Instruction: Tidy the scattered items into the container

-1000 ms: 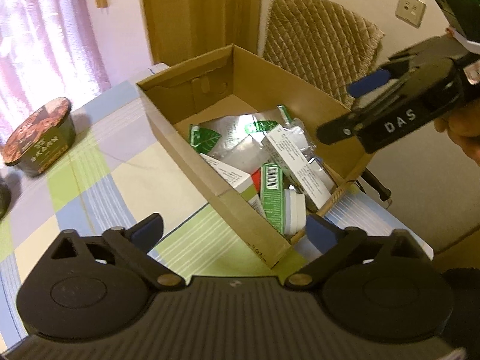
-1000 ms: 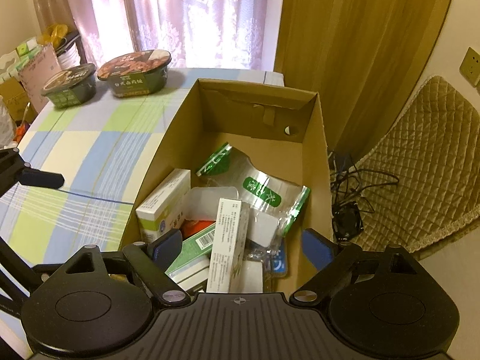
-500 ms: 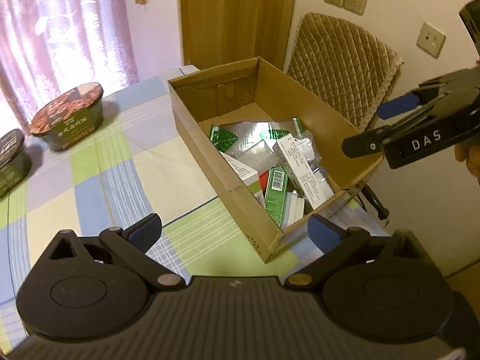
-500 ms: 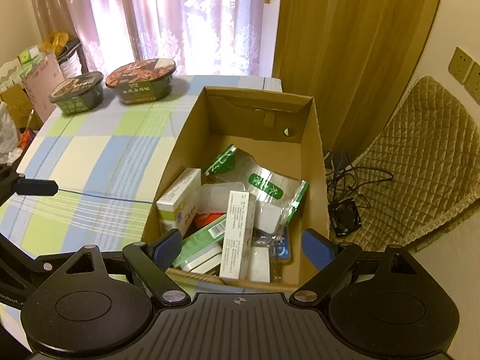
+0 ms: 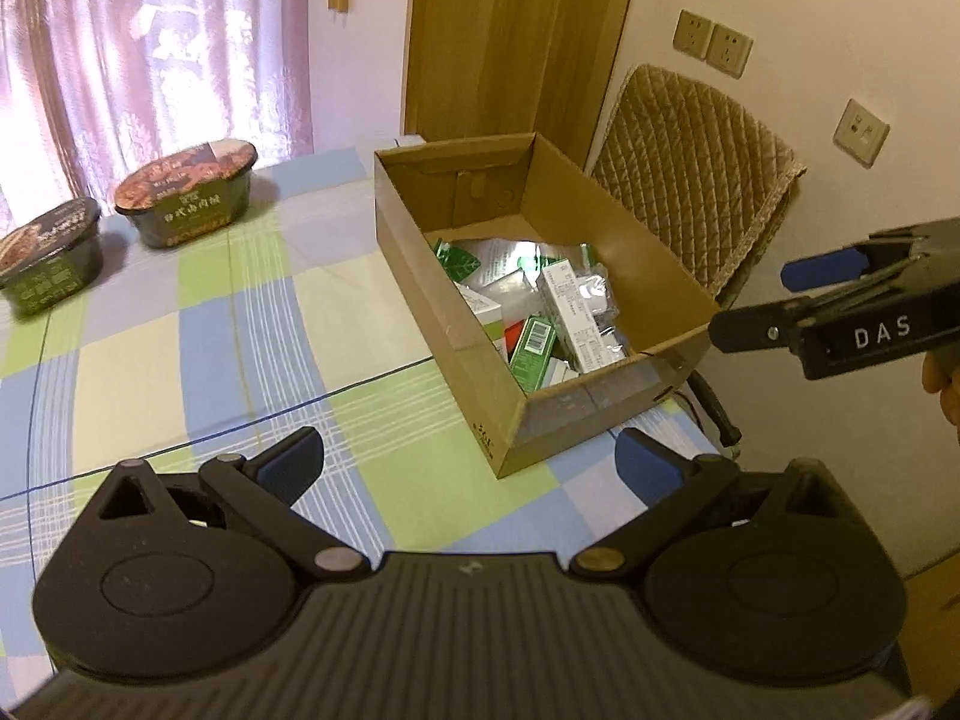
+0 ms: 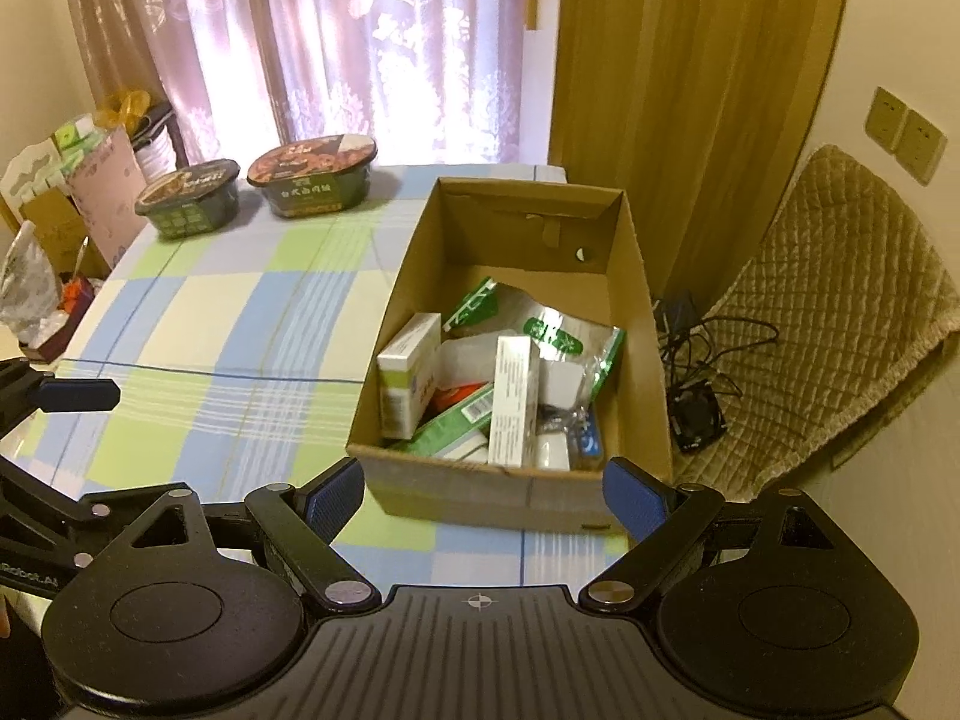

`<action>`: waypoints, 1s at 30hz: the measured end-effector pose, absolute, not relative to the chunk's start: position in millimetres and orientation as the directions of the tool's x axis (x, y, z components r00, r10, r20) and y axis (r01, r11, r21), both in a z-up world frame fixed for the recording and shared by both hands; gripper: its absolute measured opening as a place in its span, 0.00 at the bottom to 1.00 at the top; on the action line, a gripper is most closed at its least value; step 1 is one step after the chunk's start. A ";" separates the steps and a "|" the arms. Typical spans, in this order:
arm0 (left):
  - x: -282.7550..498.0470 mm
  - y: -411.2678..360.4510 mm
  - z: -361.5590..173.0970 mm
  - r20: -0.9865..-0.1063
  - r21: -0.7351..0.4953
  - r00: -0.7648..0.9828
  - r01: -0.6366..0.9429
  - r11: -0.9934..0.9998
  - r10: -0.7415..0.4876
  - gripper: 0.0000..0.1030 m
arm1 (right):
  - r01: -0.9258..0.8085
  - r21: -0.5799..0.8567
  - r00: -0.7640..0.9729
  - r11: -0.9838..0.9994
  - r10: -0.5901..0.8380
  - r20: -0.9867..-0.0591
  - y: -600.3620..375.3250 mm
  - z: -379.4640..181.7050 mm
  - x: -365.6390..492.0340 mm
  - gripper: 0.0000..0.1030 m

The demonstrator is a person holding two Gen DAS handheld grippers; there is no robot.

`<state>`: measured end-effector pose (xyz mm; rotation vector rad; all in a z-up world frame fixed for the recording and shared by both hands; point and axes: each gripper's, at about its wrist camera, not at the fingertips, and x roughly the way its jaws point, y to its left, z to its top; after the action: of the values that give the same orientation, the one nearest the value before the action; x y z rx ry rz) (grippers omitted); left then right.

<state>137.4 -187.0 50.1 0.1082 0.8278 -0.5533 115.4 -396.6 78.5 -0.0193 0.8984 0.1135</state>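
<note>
An open cardboard box stands on the checked tablecloth near the table's right edge. Inside lie several small items: a tall white carton, a white-and-green box, a green barcoded box and clear green-printed bags. My left gripper hovers open and empty before the box's near corner. My right gripper is open and empty just short of the box's near wall; it also shows side-on at the right of the left wrist view.
Two instant-noodle bowls sit at the table's far side by the curtain. A quilted chair stands right of the table, with cables on the floor. Bags and cartons crowd the far left.
Both grippers have drawn back and up from the box, so it looks smaller and the noodle bowls have come into view. Both stay open and empty.
</note>
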 end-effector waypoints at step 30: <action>5.8 -185.9 101.0 -0.663 -0.146 0.677 0.303 0.942 -0.320 0.99 | 0.091 0.176 0.720 0.980 0.057 -0.692 -412.7 110.2 -41.1 0.89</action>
<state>5.8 -185.9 101.0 -0.0249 0.7499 -0.3502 -41.1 -412.7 110.2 0.2039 0.7687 -0.0188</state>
